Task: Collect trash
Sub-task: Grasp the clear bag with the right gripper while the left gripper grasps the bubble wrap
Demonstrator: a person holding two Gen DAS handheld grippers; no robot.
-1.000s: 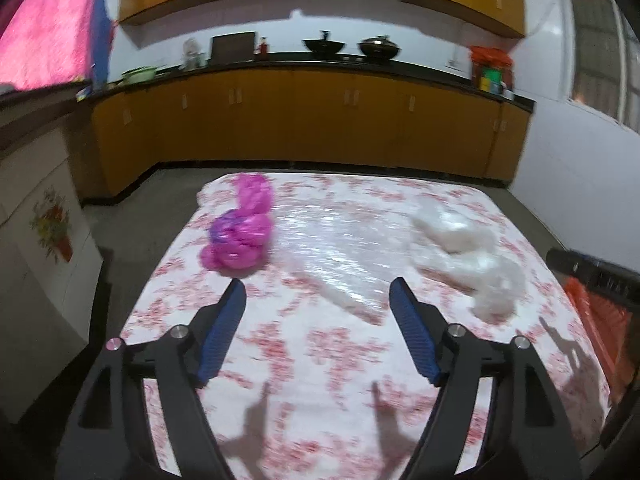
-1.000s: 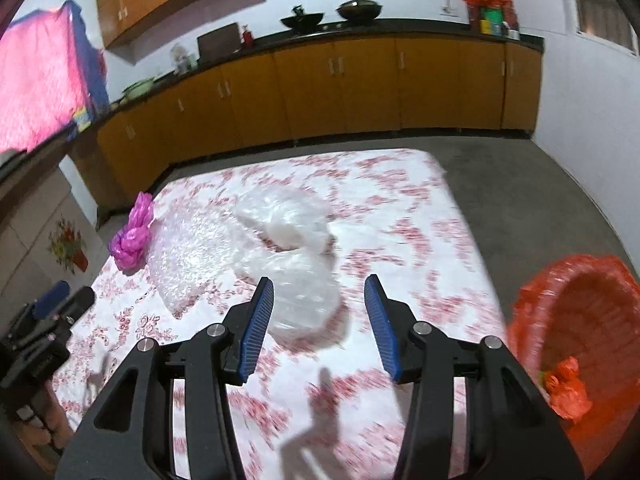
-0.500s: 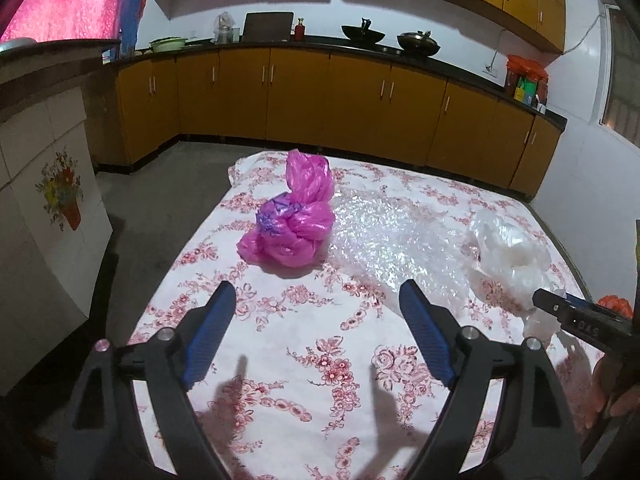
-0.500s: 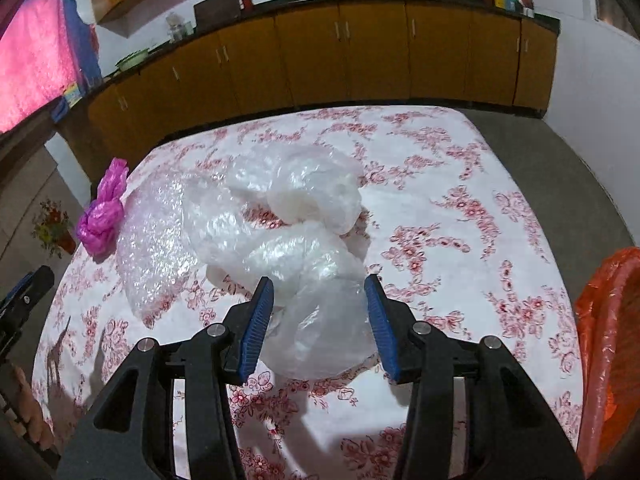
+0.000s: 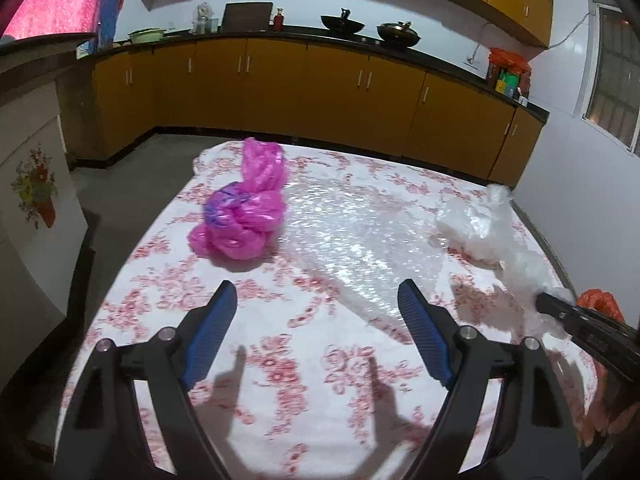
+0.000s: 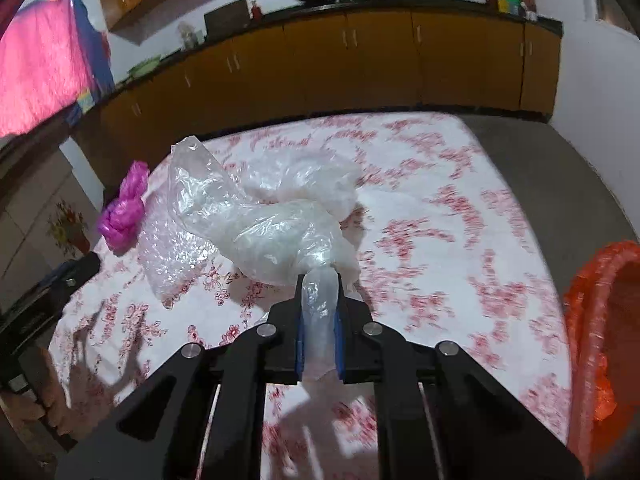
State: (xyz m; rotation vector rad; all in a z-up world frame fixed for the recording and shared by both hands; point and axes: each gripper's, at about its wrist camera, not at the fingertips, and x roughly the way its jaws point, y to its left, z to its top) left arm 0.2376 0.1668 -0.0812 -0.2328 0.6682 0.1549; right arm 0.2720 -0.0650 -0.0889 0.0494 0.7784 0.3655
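My right gripper (image 6: 318, 280) is shut on the near end of a crumpled clear plastic bag (image 6: 272, 224), which lifts off the floral tablecloth (image 6: 440, 216). The bag also shows in the left wrist view (image 5: 476, 224). My left gripper (image 5: 318, 300) is open and empty above the cloth, short of a pink plastic bag (image 5: 244, 216) and a sheet of bubble wrap (image 5: 360, 240). The pink bag (image 6: 124, 212) and the bubble wrap (image 6: 172, 256) lie left of the clear bag in the right wrist view. An orange mesh trash basket (image 6: 600, 320) stands off the table's right edge.
Yellow kitchen cabinets (image 5: 320, 92) under a dark counter with pots run along the back wall. A white cabinet with a flower picture (image 5: 32, 216) stands left of the table. The right gripper's body (image 5: 592, 328) reaches in at the right of the left wrist view.
My right gripper has shut on the clear plastic bag and is raising it. My left gripper has moved closer to the pink bag and stays open.
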